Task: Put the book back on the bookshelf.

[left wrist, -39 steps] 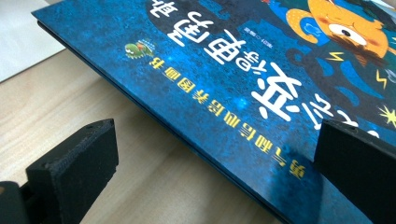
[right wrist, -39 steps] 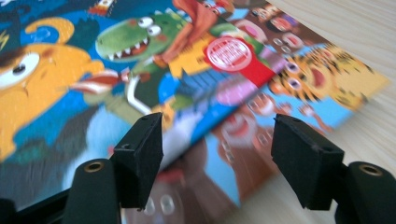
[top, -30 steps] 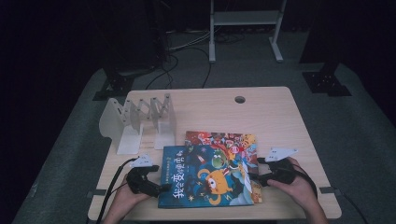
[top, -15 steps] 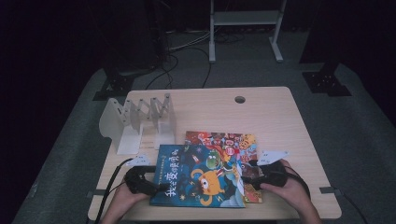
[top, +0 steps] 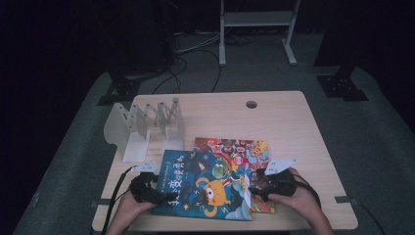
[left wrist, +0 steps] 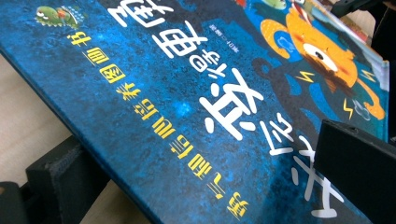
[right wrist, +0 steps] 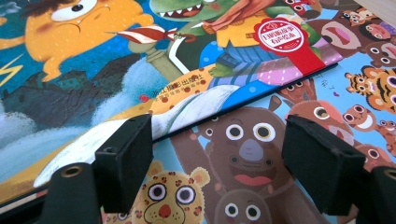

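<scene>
pale wood table (top: 293,127) holds a blue monster-covered book (top: 205,183), left gripper (top: 147,188) clamping its edge, right gripper (top: 262,185) parted wide.

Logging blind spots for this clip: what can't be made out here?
- High view: most of the red book is hidden under the blue book.
- Left gripper view: the blue book's corners are cut off by the frame edges.
- High view: the left claw is too dark to read its jaws.
</scene>
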Demonstrator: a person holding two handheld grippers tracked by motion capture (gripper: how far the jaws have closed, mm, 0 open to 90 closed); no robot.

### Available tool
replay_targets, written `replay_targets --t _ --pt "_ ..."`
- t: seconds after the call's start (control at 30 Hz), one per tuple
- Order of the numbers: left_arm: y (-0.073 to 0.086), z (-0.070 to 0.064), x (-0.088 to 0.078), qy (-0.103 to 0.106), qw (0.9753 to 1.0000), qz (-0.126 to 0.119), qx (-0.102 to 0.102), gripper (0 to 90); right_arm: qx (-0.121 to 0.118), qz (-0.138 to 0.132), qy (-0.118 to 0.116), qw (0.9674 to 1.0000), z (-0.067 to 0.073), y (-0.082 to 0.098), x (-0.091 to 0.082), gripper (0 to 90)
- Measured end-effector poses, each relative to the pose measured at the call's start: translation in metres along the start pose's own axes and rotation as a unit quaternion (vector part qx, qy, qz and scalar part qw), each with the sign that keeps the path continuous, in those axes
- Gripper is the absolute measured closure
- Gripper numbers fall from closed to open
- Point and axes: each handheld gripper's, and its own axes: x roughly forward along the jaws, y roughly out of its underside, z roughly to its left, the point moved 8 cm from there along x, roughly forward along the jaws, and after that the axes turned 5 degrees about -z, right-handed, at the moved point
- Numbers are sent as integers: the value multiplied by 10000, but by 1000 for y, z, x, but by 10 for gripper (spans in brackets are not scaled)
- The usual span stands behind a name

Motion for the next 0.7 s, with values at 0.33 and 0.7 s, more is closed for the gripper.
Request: replay_targets --t 0.33,0.7 --pt "-34 -19 -27 160 9984 -473 253 0 -58 36 -3 10000 1 -2 4 201" --pt "-71 -30 -41 -23 9977 -379 565 0 -150 74 -63 9998 8 -7 11 188"
